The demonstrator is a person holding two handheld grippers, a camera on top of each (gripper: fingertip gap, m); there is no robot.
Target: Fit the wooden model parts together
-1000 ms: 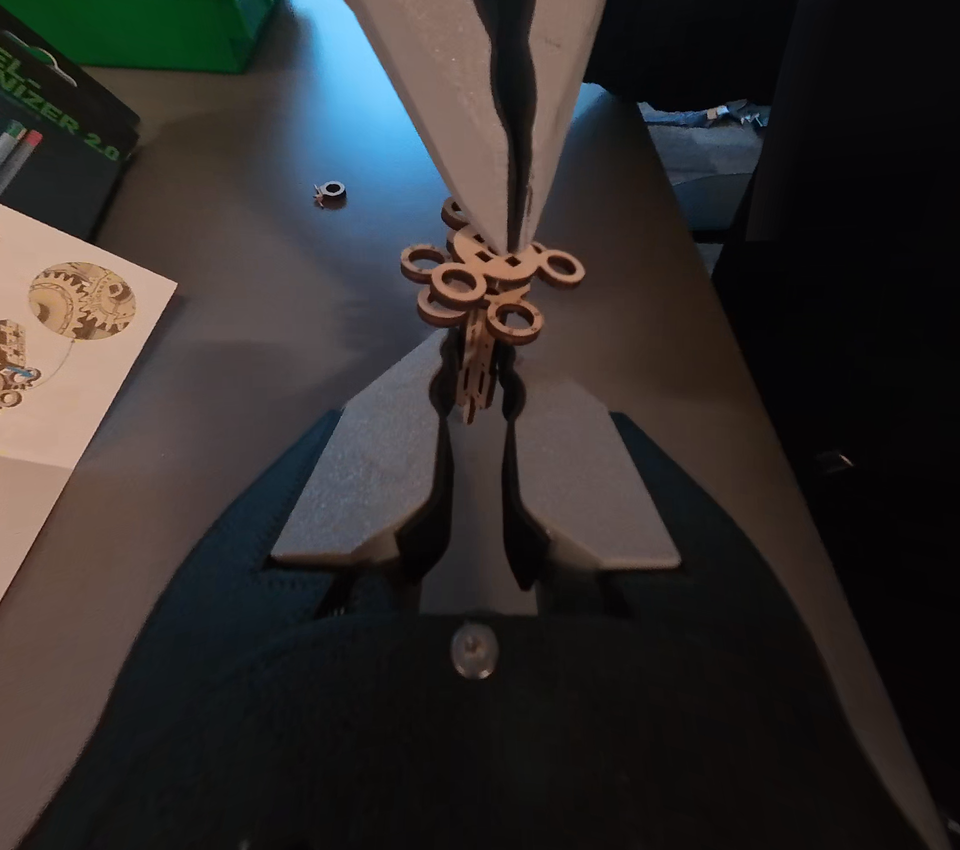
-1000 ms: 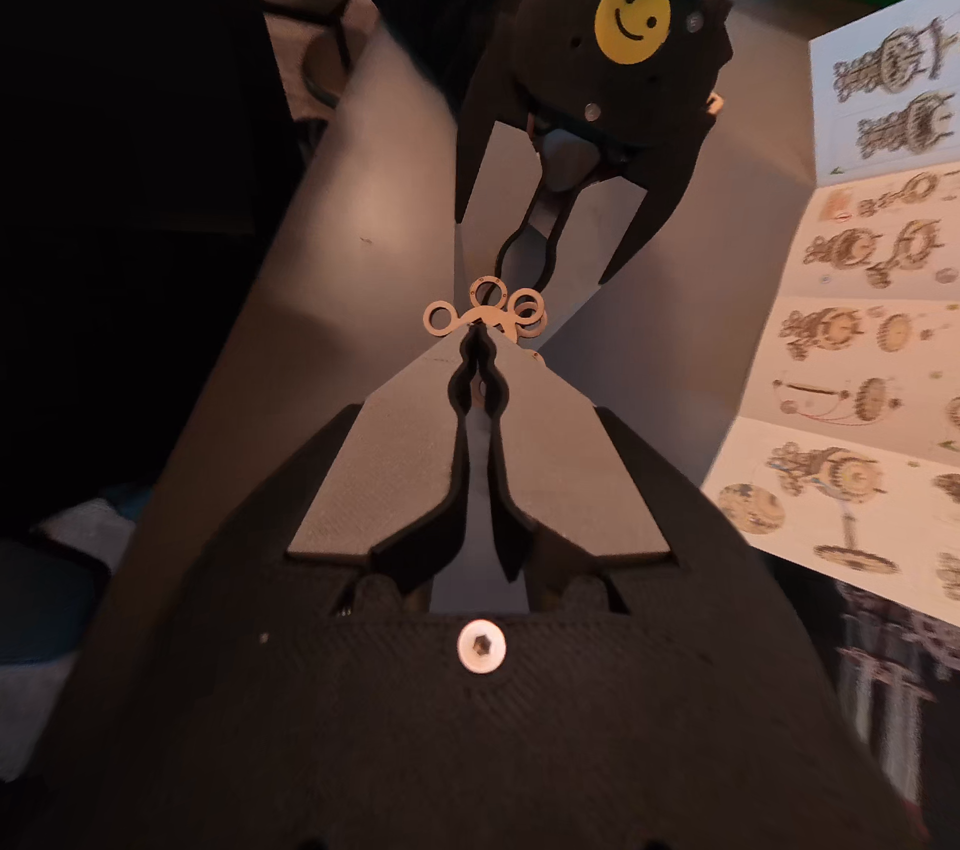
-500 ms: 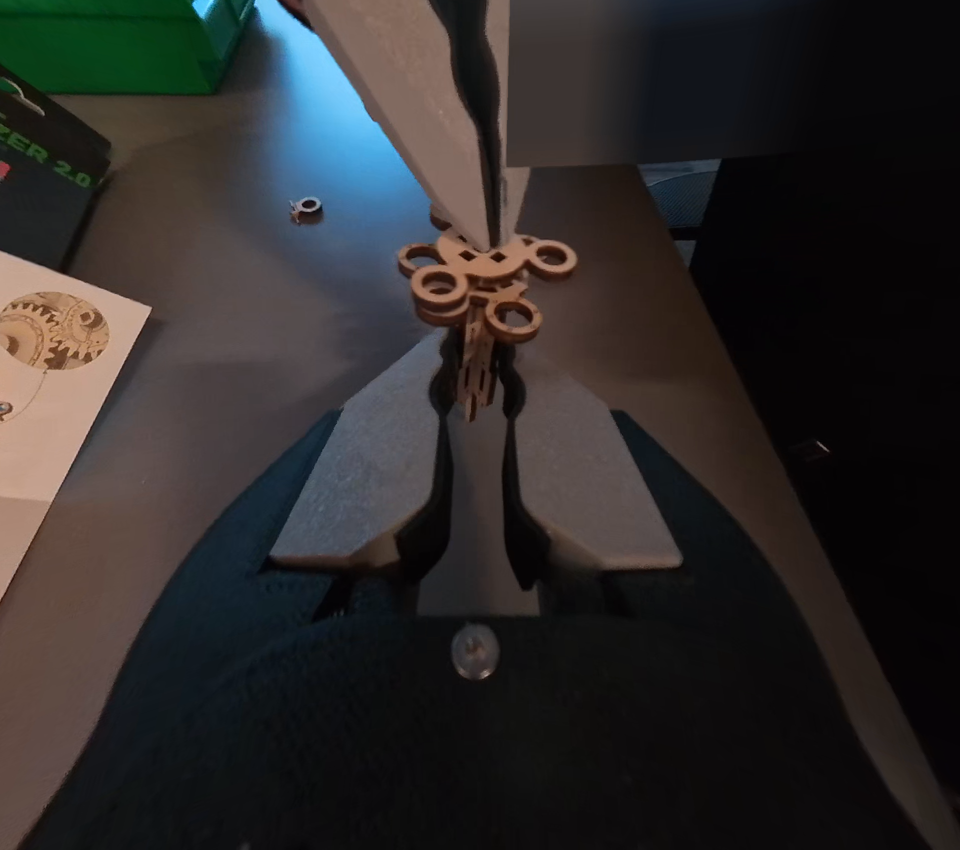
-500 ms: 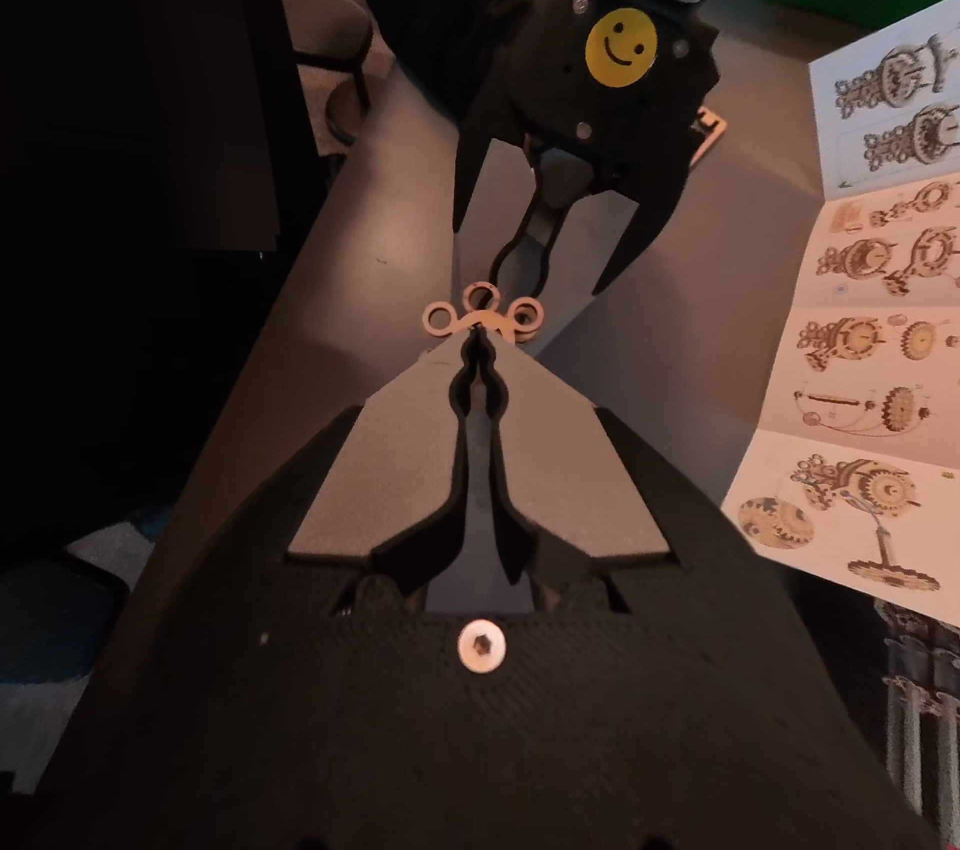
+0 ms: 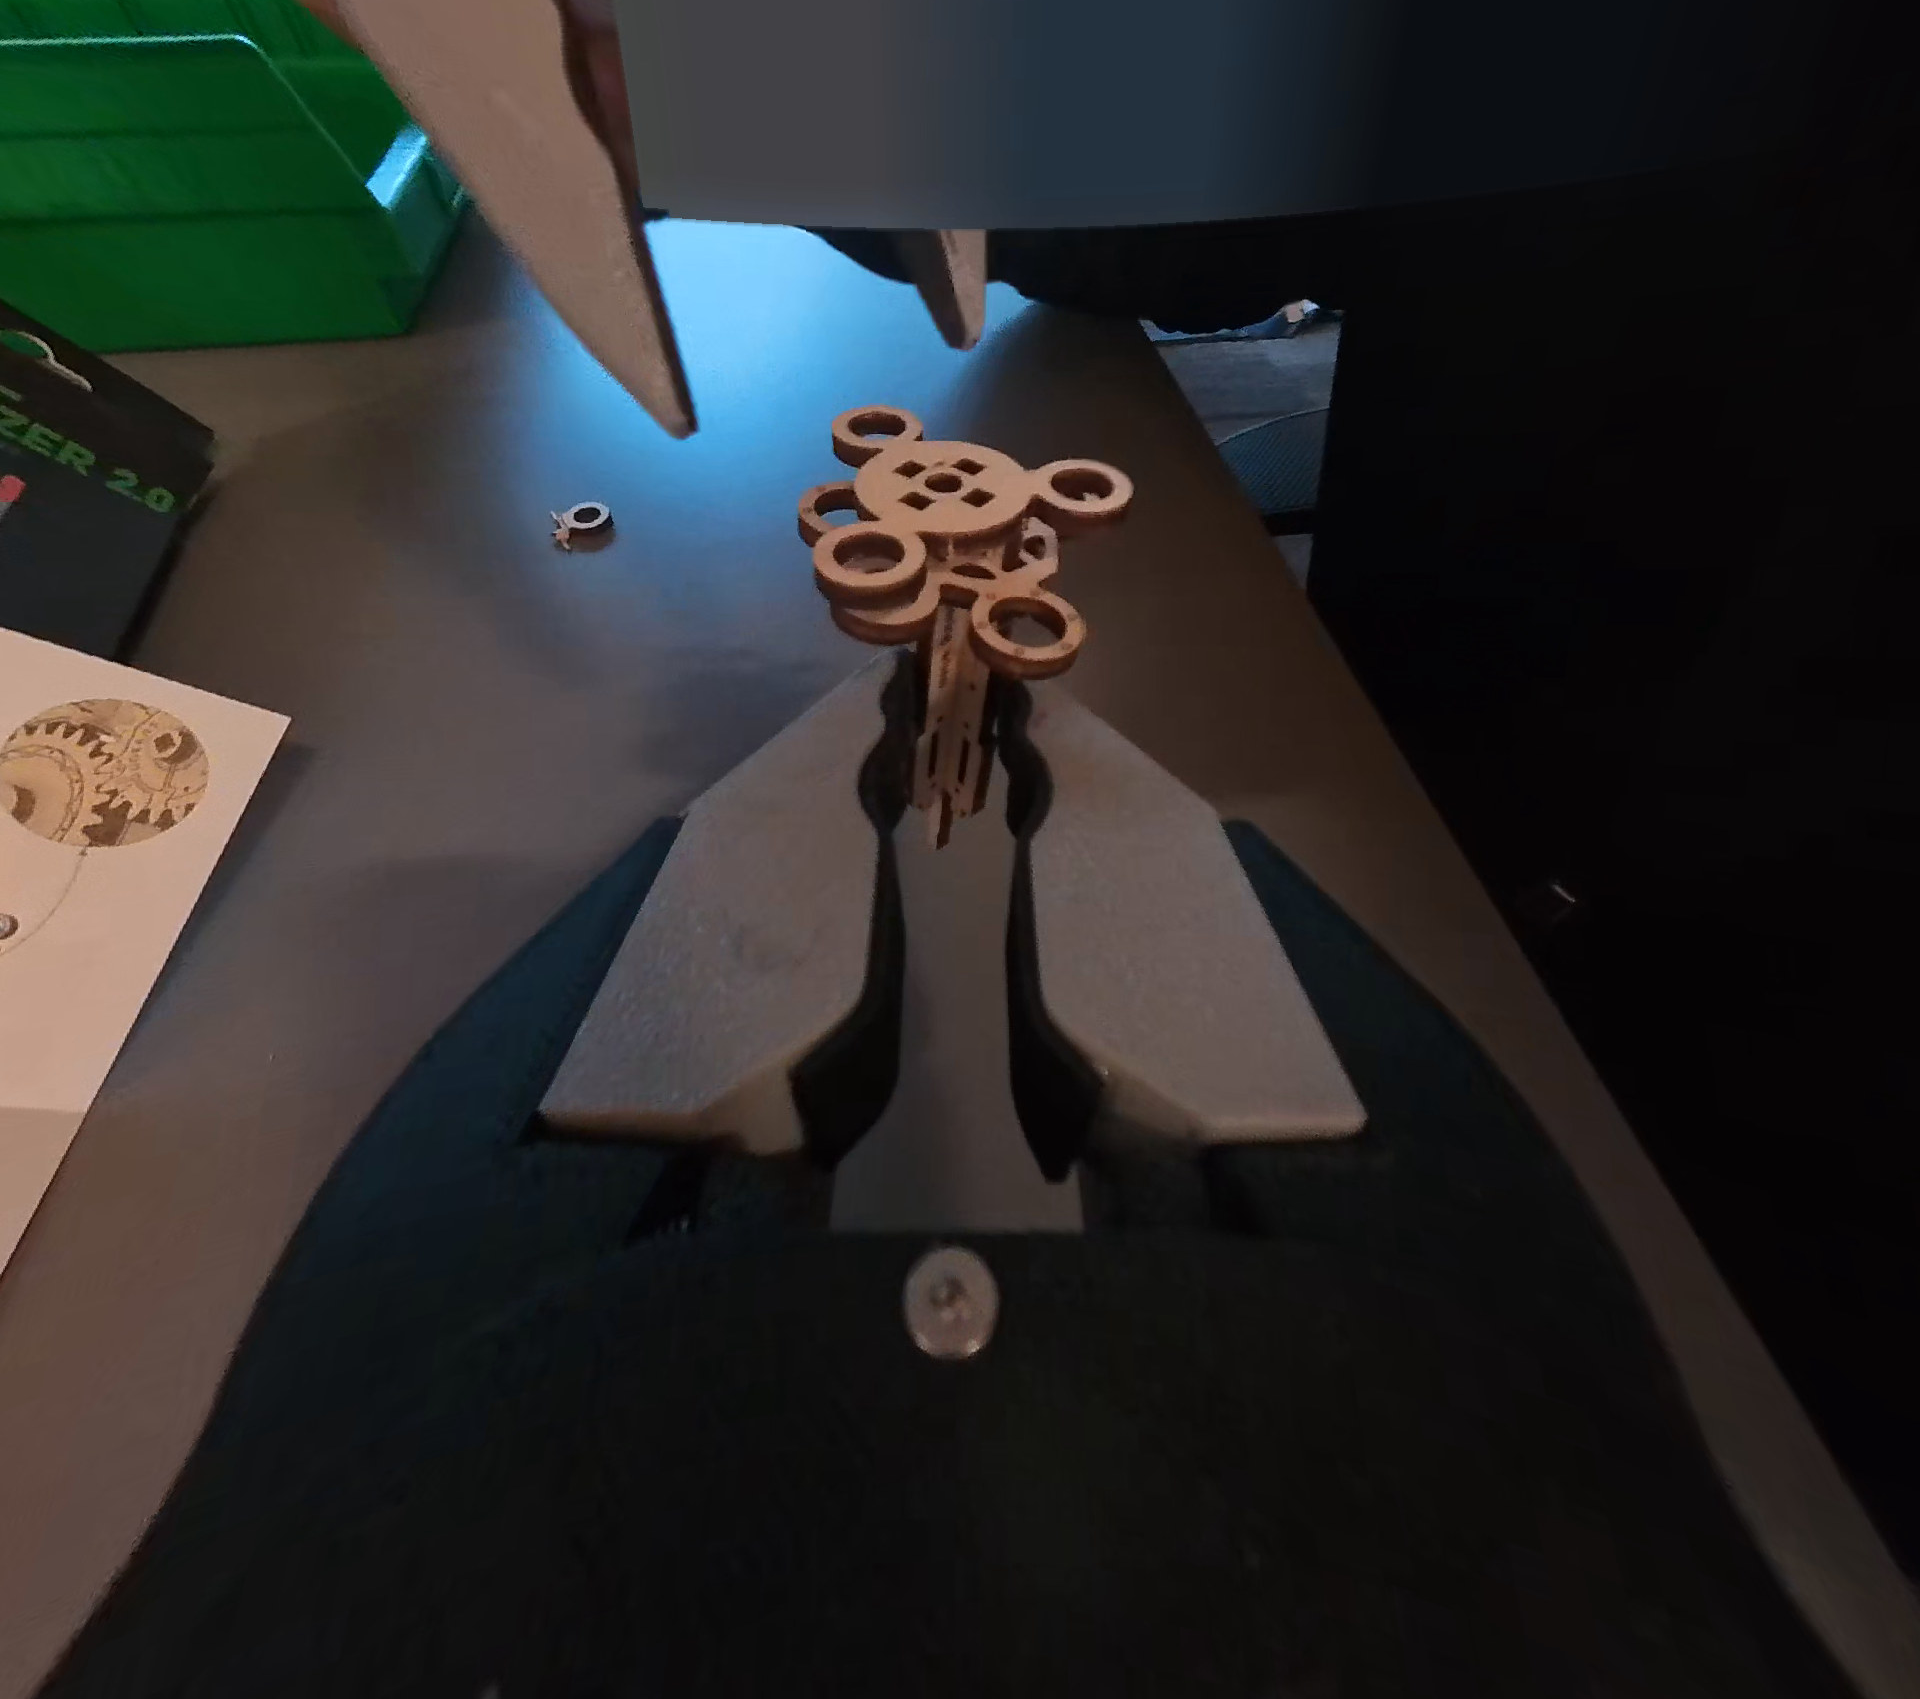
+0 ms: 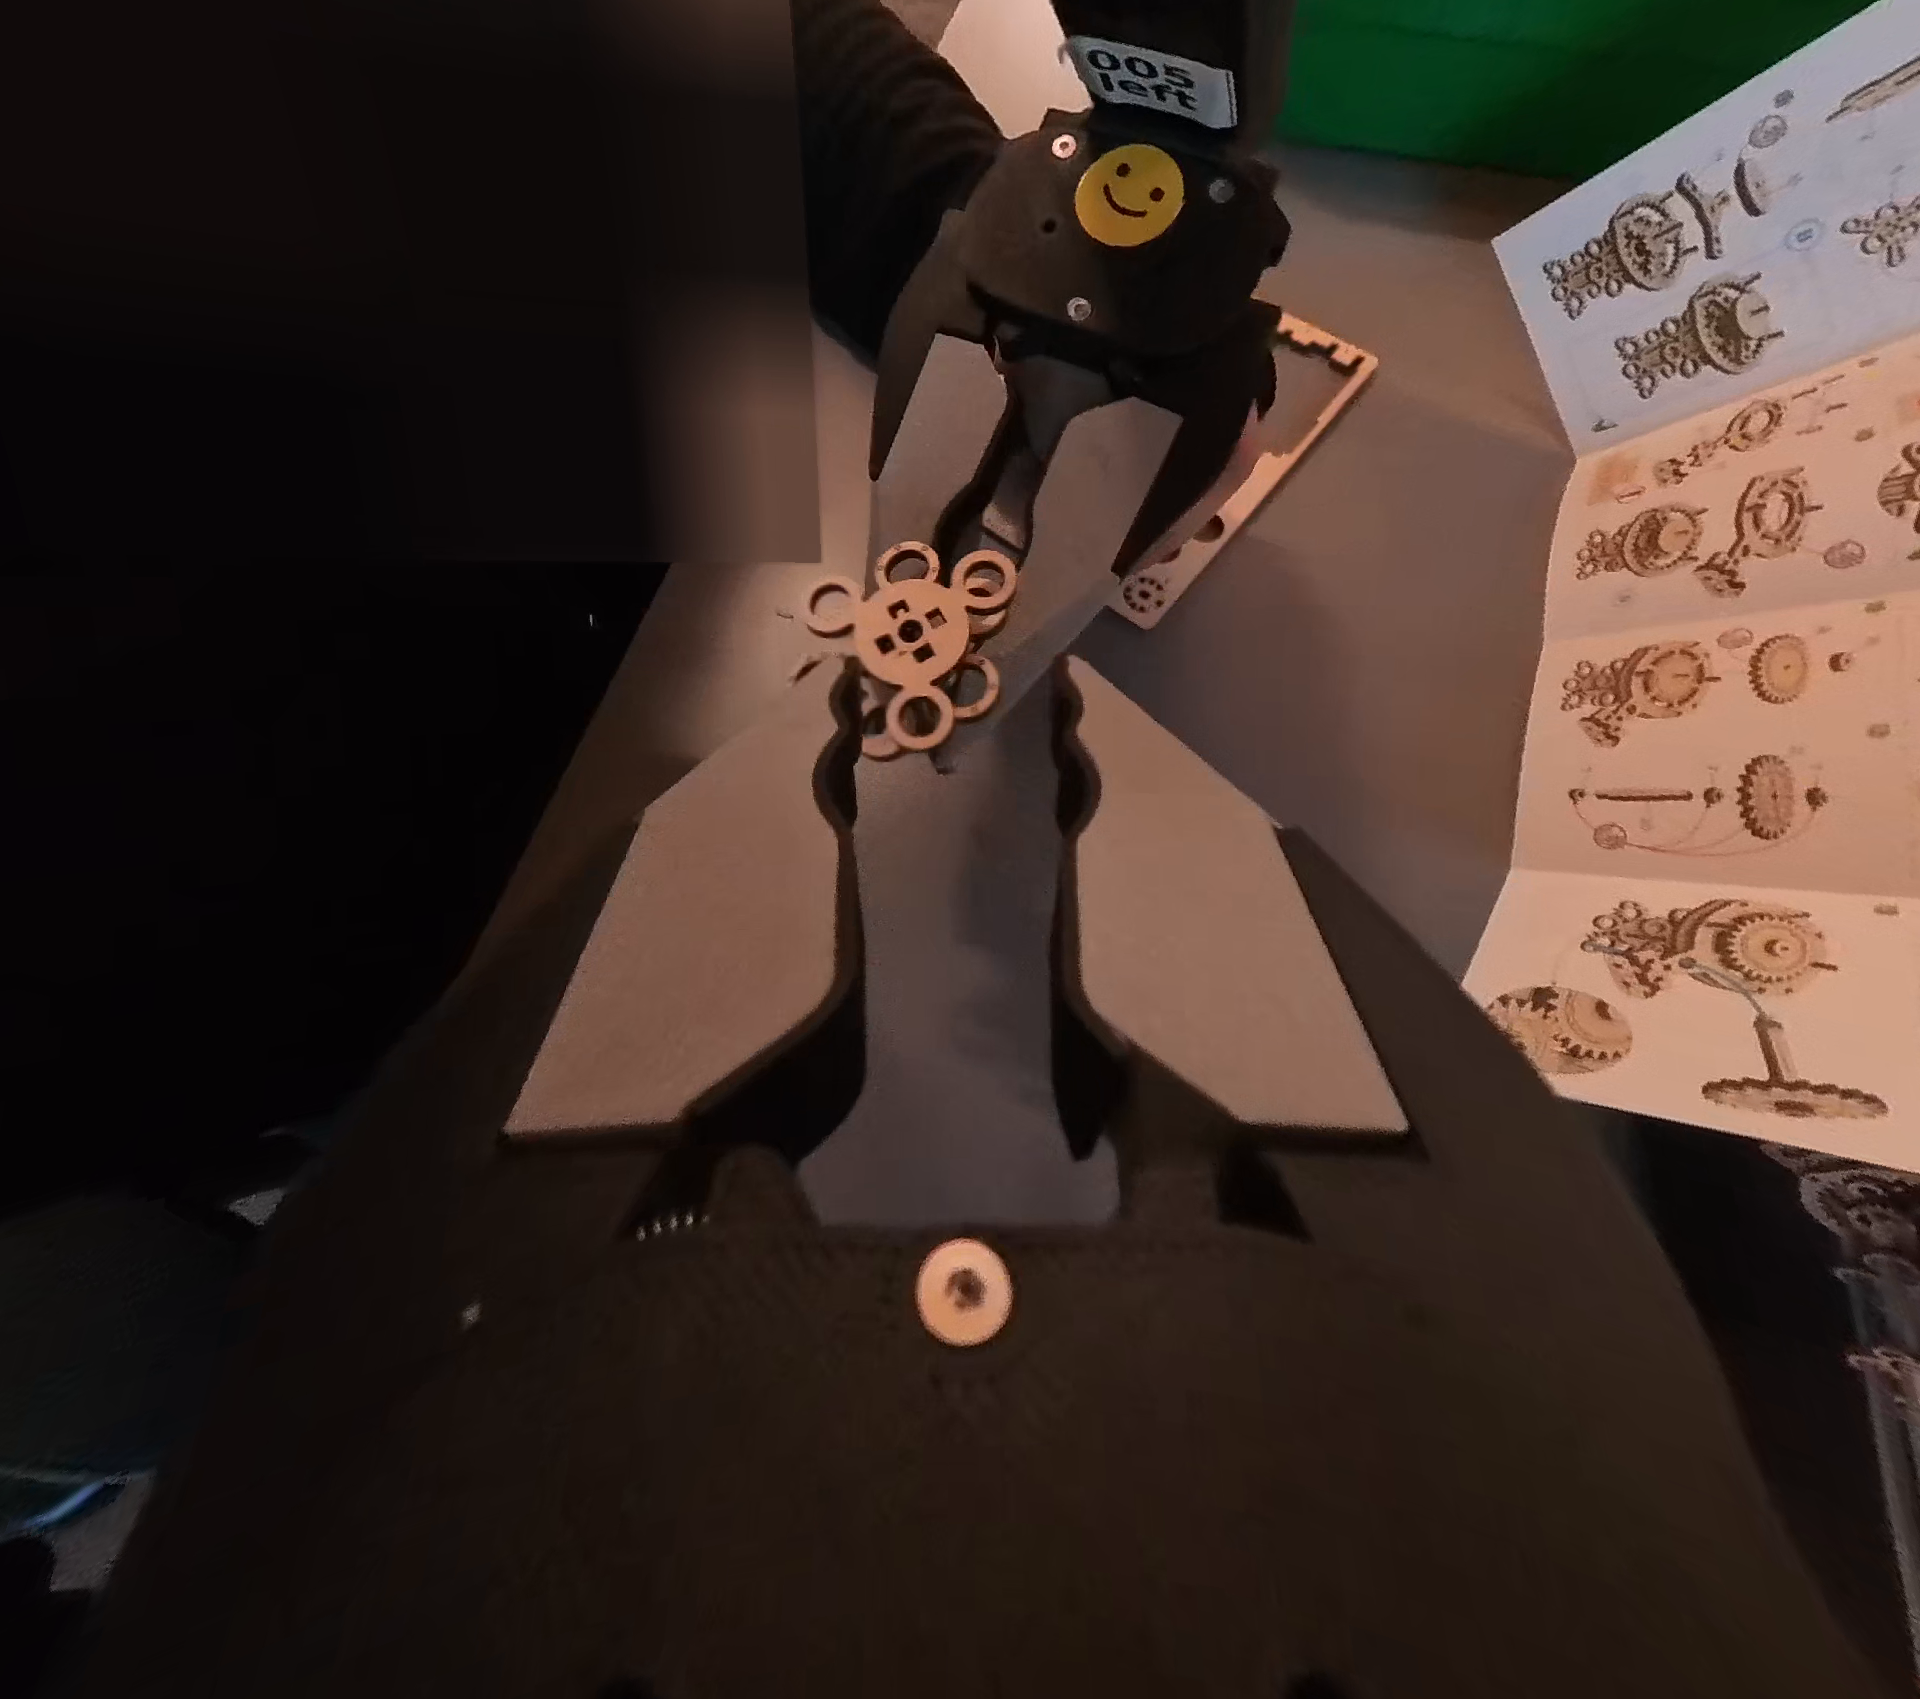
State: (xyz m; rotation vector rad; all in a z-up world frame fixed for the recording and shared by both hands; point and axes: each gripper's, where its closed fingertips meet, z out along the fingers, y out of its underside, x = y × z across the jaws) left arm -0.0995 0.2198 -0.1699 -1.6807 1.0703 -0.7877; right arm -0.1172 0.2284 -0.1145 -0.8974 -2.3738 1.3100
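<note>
The wooden model (image 5: 997,511) is a flat disc with ring lobes on top of a slotted stem, with a second ringed piece just under the disc. My left gripper (image 5: 951,673) is shut on the stem and holds the model upright above the dark table (image 5: 436,714). My right gripper (image 6: 956,704) is open and empty, with its fingertips just short of the model (image 6: 956,641). In the left wrist view the right gripper (image 5: 819,376) hangs above and behind the disc with its fingers apart. The left gripper (image 6: 997,600) shows across from it, under a yellow smiley sticker (image 6: 1127,195).
A folded instruction sheet (image 6: 1714,714) lies to one side and also shows in the left wrist view (image 5: 104,870). A green bin (image 5: 187,195), a dark box (image 5: 73,486) and a small metal ring (image 5: 587,519) are there too. A wooden parts sheet (image 6: 1278,444) lies behind the left gripper. The table edge (image 5: 1351,662) runs close by. The gap from one gripper's tips to the other's is roughly 6 cm.
My right gripper was shut on the top of the model. It has opened, let go and drawn back. The left gripper still holds the stem, and the disc stays on top.
</note>
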